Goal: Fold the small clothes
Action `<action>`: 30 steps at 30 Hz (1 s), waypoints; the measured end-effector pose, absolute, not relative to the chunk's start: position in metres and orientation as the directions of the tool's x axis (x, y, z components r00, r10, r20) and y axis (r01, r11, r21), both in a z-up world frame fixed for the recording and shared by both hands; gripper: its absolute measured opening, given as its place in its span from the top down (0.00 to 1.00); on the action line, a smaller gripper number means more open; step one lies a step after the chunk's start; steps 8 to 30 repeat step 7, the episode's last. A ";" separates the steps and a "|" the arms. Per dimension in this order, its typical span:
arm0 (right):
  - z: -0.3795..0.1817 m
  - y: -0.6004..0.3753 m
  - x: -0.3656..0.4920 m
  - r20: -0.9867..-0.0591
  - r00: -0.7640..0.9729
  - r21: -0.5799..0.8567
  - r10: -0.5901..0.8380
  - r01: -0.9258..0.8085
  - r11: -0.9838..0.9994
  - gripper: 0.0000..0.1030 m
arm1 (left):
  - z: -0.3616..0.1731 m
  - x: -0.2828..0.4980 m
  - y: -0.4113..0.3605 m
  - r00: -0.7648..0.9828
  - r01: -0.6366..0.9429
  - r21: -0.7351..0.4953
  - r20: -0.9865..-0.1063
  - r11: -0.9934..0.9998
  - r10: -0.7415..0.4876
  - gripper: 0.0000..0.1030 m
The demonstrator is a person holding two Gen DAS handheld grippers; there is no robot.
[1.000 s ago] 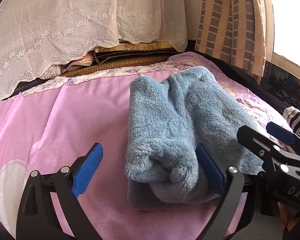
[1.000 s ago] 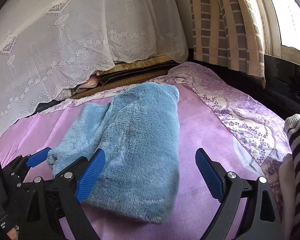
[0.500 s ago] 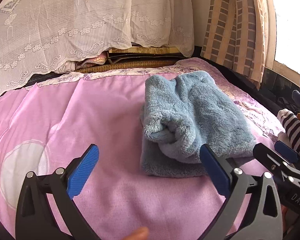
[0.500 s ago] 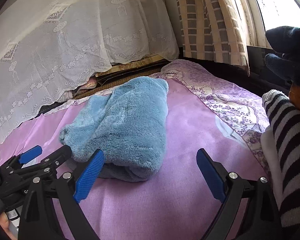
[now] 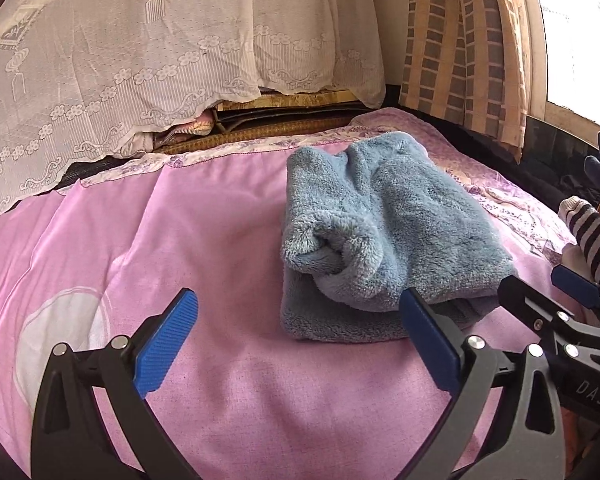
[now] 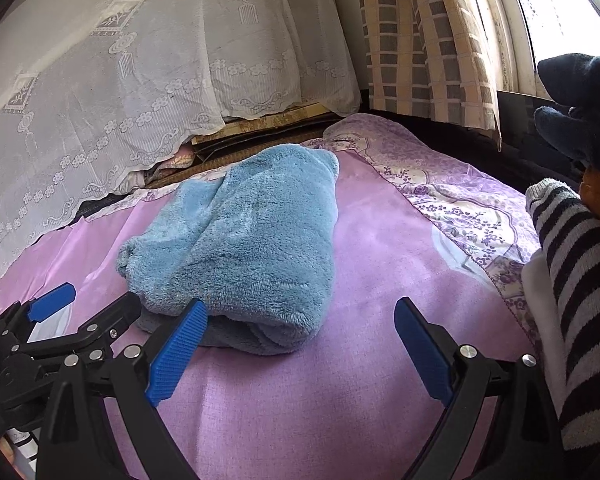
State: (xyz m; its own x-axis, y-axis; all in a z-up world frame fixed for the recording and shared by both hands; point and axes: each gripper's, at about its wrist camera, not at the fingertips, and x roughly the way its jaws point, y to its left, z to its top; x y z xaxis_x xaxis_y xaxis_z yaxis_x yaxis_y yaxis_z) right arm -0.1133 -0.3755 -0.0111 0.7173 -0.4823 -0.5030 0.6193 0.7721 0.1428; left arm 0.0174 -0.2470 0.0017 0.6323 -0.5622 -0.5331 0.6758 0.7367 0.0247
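only right wrist view shows dark socks (image 6: 580, 108); striped garment (image 5: 598, 240) in both

Left tongs (image 5: 296, 336) gaping, right tongs (image 6: 300, 344) seemingly gaping, side by side

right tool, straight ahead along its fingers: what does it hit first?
Most likely the pink bedsheet. The right tool is open and empty, and the line between its fingers passes just right of the folded blue fleece garment. Depth is unclear, so its left finger might brush the fleece's near edge.

blue fleece garment (image 5: 384, 232), pink sheet (image 5: 180, 240), striped black-white sock (image 6: 580, 264)
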 end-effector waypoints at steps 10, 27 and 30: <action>-0.011 -0.374 -0.113 -0.506 0.716 0.141 -0.481 0.619 0.773 0.07 | 0.001 0.024 -0.245 0.630 0.664 0.003 -0.541 0.748 -0.557 0.05; -0.011 -0.374 -0.113 -0.506 0.716 0.141 -0.481 0.619 0.773 0.07 | 0.001 0.024 -0.245 0.630 0.664 0.003 -0.541 0.748 -0.557 0.05; -0.011 -0.374 -0.113 -0.506 0.716 0.141 -0.481 0.619 0.773 0.07 | 0.001 0.024 -0.245 0.630 0.664 0.003 -0.541 0.748 -0.557 0.05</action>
